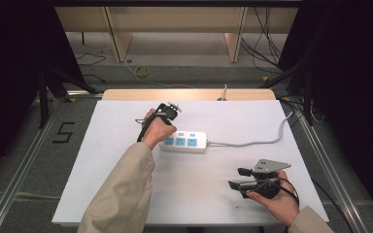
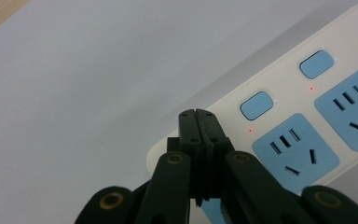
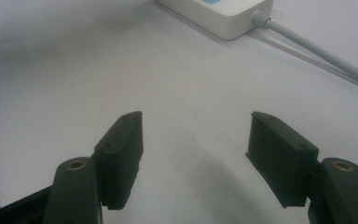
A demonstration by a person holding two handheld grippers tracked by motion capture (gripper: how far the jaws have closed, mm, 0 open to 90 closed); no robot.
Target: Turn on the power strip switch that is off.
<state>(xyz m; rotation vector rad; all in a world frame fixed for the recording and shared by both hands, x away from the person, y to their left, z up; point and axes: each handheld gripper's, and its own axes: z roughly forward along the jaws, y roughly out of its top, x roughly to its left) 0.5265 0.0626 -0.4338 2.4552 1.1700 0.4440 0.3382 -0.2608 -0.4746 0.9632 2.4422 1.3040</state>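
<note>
The power strip (image 1: 183, 141) is seen near the table's (image 1: 126, 194) centre, its cable (image 1: 252, 143) led off toward 2 o'clock. The left gripper (image 2: 196, 114), jaws pressed together and empty, is held over the strip's 9 o'clock end, just beside a blue switch (image 2: 256, 105). A neighbouring switch could be struck if the tip is lowered off-target. The right gripper (image 3: 196, 140) is held spread and empty at 4 o'clock.

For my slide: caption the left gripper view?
Shut left claw poised over a white power strip, near its blue switch.
</note>
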